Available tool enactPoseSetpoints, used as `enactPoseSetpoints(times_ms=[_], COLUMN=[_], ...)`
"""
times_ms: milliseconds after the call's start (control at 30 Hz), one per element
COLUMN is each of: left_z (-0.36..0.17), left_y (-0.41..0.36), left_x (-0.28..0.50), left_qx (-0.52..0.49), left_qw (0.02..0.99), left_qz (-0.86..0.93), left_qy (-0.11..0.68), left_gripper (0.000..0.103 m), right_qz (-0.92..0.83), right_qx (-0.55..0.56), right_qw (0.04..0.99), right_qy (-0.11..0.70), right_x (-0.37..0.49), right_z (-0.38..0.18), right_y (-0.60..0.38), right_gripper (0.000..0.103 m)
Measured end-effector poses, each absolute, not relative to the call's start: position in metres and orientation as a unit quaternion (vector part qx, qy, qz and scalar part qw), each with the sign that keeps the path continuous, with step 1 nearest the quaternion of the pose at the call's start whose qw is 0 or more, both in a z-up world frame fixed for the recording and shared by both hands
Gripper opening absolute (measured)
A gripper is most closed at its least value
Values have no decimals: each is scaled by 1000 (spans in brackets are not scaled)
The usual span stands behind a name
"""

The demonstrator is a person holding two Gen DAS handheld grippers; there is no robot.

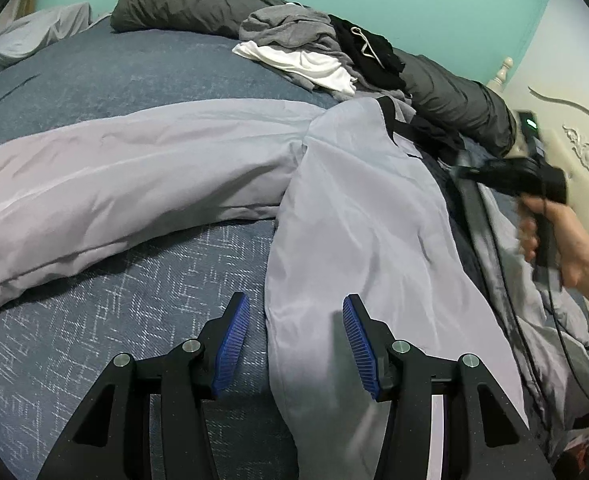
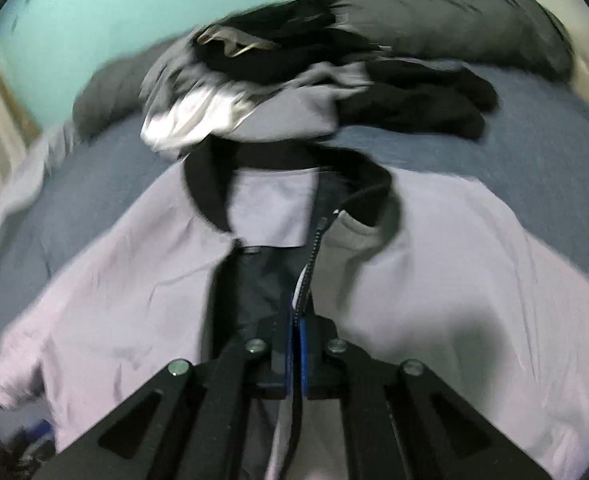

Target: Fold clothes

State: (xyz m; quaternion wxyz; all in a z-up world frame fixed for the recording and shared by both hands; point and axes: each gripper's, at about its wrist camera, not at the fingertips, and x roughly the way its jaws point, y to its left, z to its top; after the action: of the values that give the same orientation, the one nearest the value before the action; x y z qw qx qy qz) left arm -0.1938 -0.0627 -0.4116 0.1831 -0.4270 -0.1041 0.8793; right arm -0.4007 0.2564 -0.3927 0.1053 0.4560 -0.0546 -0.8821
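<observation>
A pale lilac-grey jacket with a black collar lies spread on the blue-grey bed cover; one sleeve stretches to the left. My left gripper hovers open above the near edge of a jacket panel, its blue pads clear of the cloth. In the right wrist view the jacket faces me, its front open and its zipper running into my right gripper, which is shut on that zipper edge. The right gripper shows blurred at the jacket's far side, held by a hand.
A heap of grey, white and black clothes sits at the back of the bed, against a rolled dark grey duvet. A cream carved headboard stands at the right. A black cable hangs from the right gripper.
</observation>
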Motion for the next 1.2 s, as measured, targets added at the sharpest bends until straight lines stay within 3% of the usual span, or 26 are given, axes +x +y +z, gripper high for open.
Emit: enactPoseSetpoints(times_ms=[133,233,267,300,400,733,967,1067,1200], left_z=[-410,-409,-409,-407,-403,-394,-372,-356,-342], left_y=[-63,-65,-65,-65,-64,-48,-24,3,28], left_x=[-193,-192,-192,-192,-190,-176,-158,-142,-120], left_qx=[-425,-427,-428,-428,-421,-417,-429,-422,-423], left_qw=[183,185,187,190,193,219,253,258,260], left_qz=[881,879,878,877,880,877,858,865,867], left_qy=[-100,-104,-107,-110,-107,-94,-120,-85,-31], left_gripper=[53,53,53,53,53,53,53,62,64], right_qz=[-845,-844,-850,-856,-873,-880,-874,-872,-871], right_qx=[521,521,506,494,456,459,456,448,441], right_qw=[120,109,113,117,128,67,-11,-29,-28], right_qy=[-25,-62,-87,-96,-114,-97,-165,-195,-214], right_x=[-427,-437,-435,-432,-415,-251,-145,-115,-87], right_z=[-417,-417,-409,-401,-373,-350,-350,-343,-335], right_y=[213,220,229,236,261,374,465,495,517], right_gripper=[7,8,10,18,25,28,40,42,44])
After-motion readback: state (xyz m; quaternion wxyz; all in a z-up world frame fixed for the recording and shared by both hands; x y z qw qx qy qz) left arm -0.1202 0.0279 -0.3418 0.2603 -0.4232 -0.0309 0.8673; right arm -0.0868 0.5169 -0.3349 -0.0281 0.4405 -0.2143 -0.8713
